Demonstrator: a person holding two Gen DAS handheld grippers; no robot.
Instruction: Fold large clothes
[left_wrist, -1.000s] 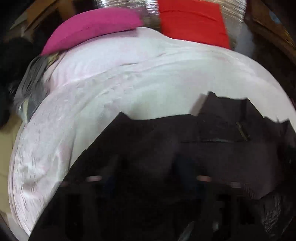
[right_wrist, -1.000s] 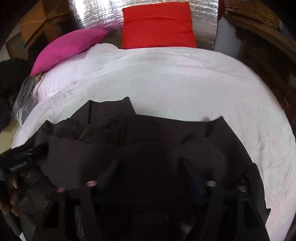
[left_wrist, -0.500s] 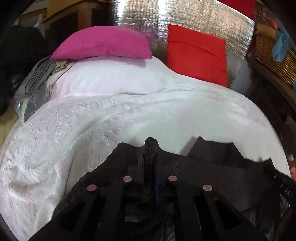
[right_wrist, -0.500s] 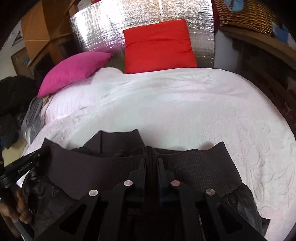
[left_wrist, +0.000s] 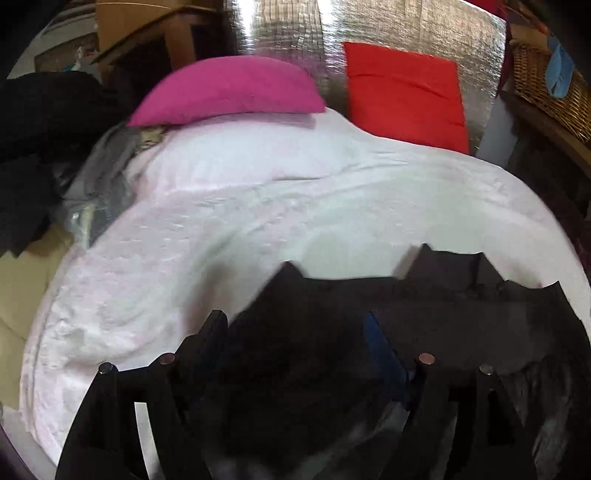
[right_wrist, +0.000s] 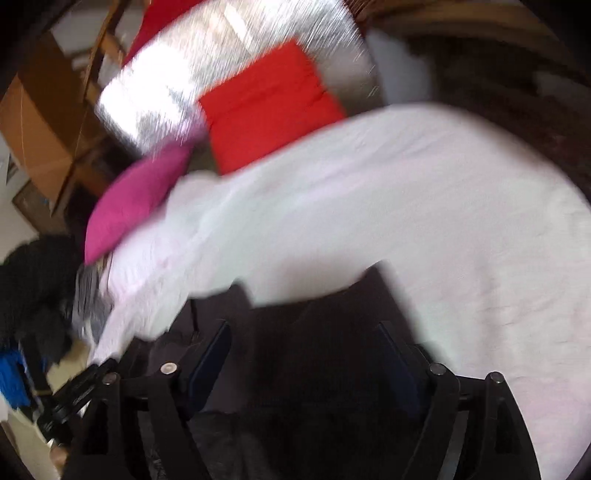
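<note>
Left wrist view looks down over a bed (left_wrist: 258, 229) covered in a pale pink spread, with a dark garment (left_wrist: 461, 306) lying on the near part of it, its ribbed edge turned toward the pillows. The left gripper (left_wrist: 295, 332) hangs over that edge with its fingers (left_wrist: 384, 354) spread wide and opening; the dark cloth lies under and between them, but neither pad presses on it, so nothing is held. Right wrist view, blurred and tilted, shows the same garment (right_wrist: 332, 350) on the spread and the right gripper (right_wrist: 306, 343) above it, jaws likewise parting, fingers (right_wrist: 210, 354) clear of the fabric. At the head of the bed lie a pink pillow (left_wrist: 229, 92) and a red cushion (left_wrist: 402, 96) against a silver padded board (left_wrist: 406, 33); a heap of dark clothes (left_wrist: 33, 147) sits off the left side, well apart from the work. By the look of it a fold has just been laid down and let go, so the step in hand is the release between folds. The next move probably calls for picking fresh grip points, likely two corners or an edge of the folded bundle, closing both pairs of fingers on the cloth alone without pinching the spread beneath, and carrying that edge across evenly so the layers stay aligned. How many folds remain cannot be told, since much of the garment is hidden below the grippers.
</note>
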